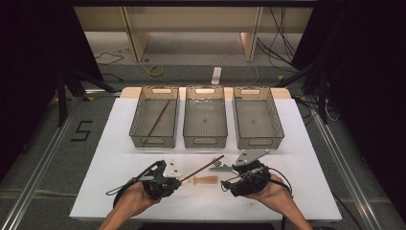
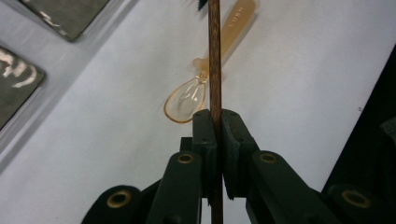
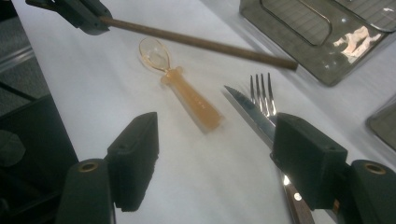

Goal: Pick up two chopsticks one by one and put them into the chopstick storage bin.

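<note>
I am clamping a brown chopstick (image 2: 215,56) in my left gripper (image 1: 168,184), the two black jaws pressed tight on it near one end. In the left gripper view the stick is running straight up from between the pads, crossing above an amber spoon (image 2: 187,100) that is lying flat on the white table (image 1: 119,158). In the high view the chopstick (image 1: 203,167) is slanting up and away from my left gripper toward the middle basket (image 1: 205,122), its far tip hanging over the table just short of the baskets.

My right gripper (image 1: 238,178) is standing released, its jaws spread wide with nothing between them. In the right gripper view they are framing bare table, with the spoon (image 3: 187,95) lying ahead between them and a knife (image 3: 254,116) and a fork (image 3: 261,95) lying side by side just beside the right-hand jaw. The knife's handle is passing under that jaw; I cannot tell whether they are touching. The chopstick (image 3: 201,44) is showing across the top of that view, gripped by my left gripper (image 3: 86,16).

Three grey baskets are sitting in a row at the far side of the table. The left basket (image 1: 154,122) is holding another chopstick (image 1: 158,120) lying slantwise on its floor. The right basket (image 1: 257,122) is sitting beyond my right gripper.
</note>
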The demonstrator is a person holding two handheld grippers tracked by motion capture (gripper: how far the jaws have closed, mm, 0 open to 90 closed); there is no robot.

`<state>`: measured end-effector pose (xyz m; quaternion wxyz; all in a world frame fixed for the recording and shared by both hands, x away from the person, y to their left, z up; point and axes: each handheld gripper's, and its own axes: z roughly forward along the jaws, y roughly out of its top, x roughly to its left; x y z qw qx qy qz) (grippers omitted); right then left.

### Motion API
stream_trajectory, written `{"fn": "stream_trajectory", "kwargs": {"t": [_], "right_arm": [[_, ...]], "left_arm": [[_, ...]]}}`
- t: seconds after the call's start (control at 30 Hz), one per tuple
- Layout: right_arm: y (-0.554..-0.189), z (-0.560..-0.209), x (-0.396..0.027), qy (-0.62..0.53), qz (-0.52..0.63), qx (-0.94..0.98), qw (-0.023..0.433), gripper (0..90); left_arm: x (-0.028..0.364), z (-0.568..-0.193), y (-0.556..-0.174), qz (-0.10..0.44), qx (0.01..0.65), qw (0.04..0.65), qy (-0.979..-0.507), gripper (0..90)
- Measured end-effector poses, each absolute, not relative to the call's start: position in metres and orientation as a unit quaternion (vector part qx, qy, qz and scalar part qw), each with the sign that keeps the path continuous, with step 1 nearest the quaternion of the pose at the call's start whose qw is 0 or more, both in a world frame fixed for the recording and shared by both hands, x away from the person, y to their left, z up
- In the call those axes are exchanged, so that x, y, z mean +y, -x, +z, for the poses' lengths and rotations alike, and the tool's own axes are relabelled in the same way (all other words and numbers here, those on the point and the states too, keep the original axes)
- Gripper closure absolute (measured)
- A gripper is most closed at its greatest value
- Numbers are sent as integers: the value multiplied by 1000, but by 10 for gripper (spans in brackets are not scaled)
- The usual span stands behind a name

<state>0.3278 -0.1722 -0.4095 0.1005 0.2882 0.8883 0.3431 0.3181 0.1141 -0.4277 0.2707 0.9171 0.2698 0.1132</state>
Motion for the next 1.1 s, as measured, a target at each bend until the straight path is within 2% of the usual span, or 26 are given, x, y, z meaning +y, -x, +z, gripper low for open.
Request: {"fn": "stream_trajectory", "kwargs": {"t": [0.1,0.17,0.77,1.1], "right_arm": [[-329,-413,-177,-305,355,880,86,312],[-330,-415,-181,-323,370,867,80,315],[-325,-418,-199,-345,403,839,122,289],[-321,-418,-206,-361,420,823,123,275]], "left_arm": [[120,-426,-322,96,292,302,-902,849],[123,-425,-324,105,301,304,-898,849],[152,-406,-355,129,370,351,-850,849],[166,-392,-378,148,397,372,-826,850]]}}
